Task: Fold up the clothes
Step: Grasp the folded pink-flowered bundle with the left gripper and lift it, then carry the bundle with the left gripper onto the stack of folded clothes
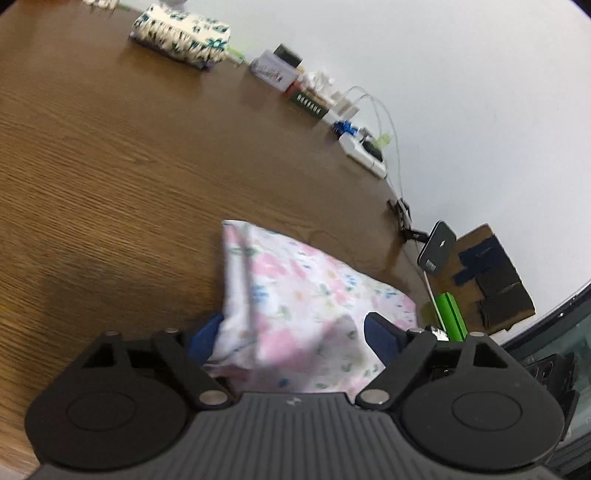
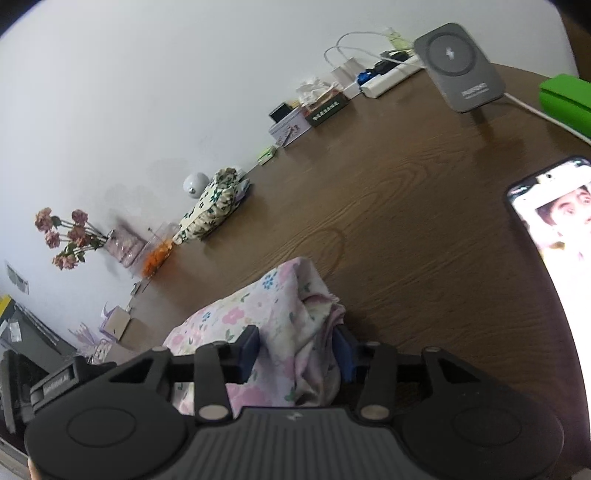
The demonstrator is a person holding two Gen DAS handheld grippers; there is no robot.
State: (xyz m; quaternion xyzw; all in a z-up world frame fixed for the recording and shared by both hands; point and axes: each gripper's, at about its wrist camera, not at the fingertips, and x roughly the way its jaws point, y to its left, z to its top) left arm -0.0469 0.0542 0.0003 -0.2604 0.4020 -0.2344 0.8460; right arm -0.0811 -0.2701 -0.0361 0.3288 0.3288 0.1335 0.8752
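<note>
A pink-and-white floral garment (image 1: 295,280) lies bunched on the brown wooden table (image 1: 110,166). In the left wrist view my left gripper (image 1: 295,332) stands wide open over its near end. The cloth lies loosely between the blue pads, and one pad (image 1: 380,336) shows in front of it. In the right wrist view the same garment (image 2: 258,302) is heaped between the fingers of my right gripper (image 2: 297,350). Its jaws are partly apart and the fold sits slack between the blue pads (image 2: 341,350), resting on the table.
A folded green-flowered garment (image 1: 181,35) (image 2: 210,210) lies at the far wall. Small boxes and a power strip (image 1: 364,153) line that edge. A grey charger stand (image 2: 458,70), a green box (image 2: 565,99) and a lit phone (image 2: 554,240) stand at the right.
</note>
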